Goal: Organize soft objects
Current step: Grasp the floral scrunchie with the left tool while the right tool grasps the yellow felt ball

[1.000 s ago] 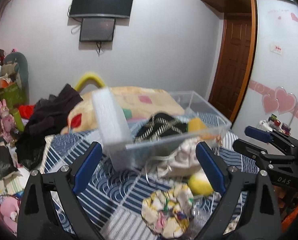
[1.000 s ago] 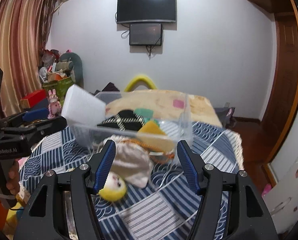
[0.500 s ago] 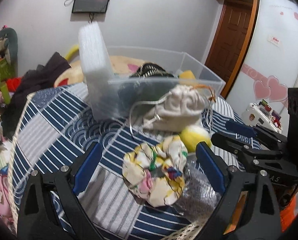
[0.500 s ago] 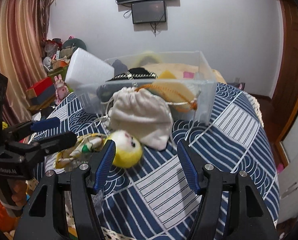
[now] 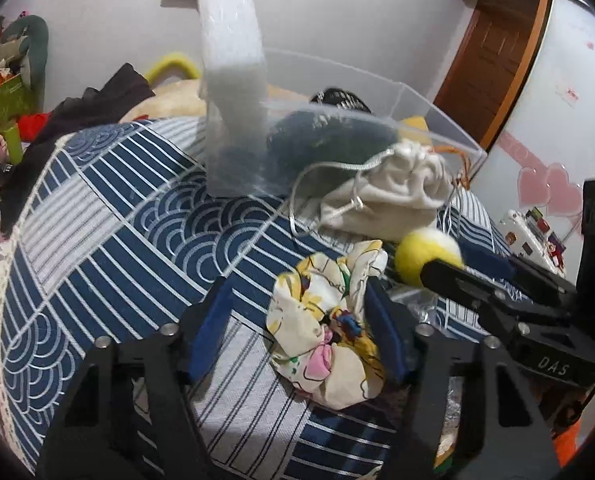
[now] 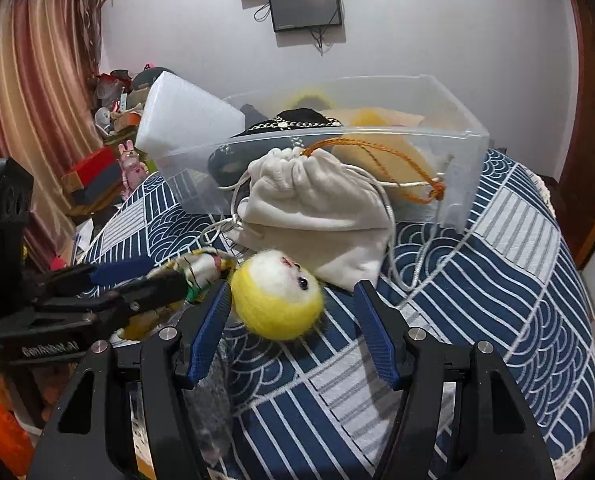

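A floral fabric scrunchie (image 5: 329, 332) lies on the blue patterned bedspread, between the open fingers of my left gripper (image 5: 301, 328); its right pad is next to the cloth. A yellow-and-white plush ball (image 6: 277, 300) lies beside it, between the open fingers of my right gripper (image 6: 293, 320), close to the left pad. A cream drawstring pouch (image 6: 317, 208) rests against a clear plastic bin (image 6: 461, 184) that holds dark fabric, a yellow item and a white foam block (image 5: 233, 52). The right gripper shows in the left wrist view (image 5: 457, 264), the left gripper in the right wrist view (image 6: 137, 276).
Crinkled clear plastic (image 6: 213, 404) lies near the bed's front edge. A pile of dark clothes (image 5: 93, 108) and a patterned pillow sit behind the bin. Clutter and toys (image 6: 113, 168) stand at the left by the curtain. A wooden door (image 5: 493, 60) is to the right.
Both grippers have come down and forward onto the bed. The left one now straddles the scrunchie, the right one the plush ball. The jaws stay open.
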Demonstrator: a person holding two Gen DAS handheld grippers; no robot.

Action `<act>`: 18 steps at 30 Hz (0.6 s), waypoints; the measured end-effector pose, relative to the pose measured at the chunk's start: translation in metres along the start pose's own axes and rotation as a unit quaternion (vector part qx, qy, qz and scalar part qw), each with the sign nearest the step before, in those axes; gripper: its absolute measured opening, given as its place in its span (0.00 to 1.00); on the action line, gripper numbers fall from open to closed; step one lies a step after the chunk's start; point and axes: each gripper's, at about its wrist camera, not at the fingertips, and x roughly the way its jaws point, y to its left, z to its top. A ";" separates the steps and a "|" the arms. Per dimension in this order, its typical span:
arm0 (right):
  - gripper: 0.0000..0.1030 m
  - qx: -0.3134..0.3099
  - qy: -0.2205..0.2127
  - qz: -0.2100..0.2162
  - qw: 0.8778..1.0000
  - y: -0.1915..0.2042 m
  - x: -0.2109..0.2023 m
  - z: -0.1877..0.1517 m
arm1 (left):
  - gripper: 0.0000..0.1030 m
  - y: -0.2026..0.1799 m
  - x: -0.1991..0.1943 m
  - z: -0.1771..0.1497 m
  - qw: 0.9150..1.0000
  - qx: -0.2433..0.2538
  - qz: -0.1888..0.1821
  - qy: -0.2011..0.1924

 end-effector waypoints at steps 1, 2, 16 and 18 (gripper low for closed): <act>0.53 -0.001 0.000 0.000 1.000 0.001 0.000 0.000 | 0.53 -0.002 0.002 -0.001 1.000 0.004 -0.001 0.003; 0.48 -0.004 0.002 0.004 1.000 0.002 0.001 0.000 | 0.48 -0.005 0.003 -0.002 1.000 0.010 0.001 0.002; 0.38 -0.031 -0.032 -0.015 0.999 0.009 -0.021 0.003 | 0.16 -0.028 -0.015 0.001 0.998 0.053 -0.005 -0.030; 0.38 -0.029 -0.043 -0.016 0.999 0.008 -0.028 0.007 | 0.16 -0.028 -0.023 0.005 0.998 0.056 -0.004 -0.042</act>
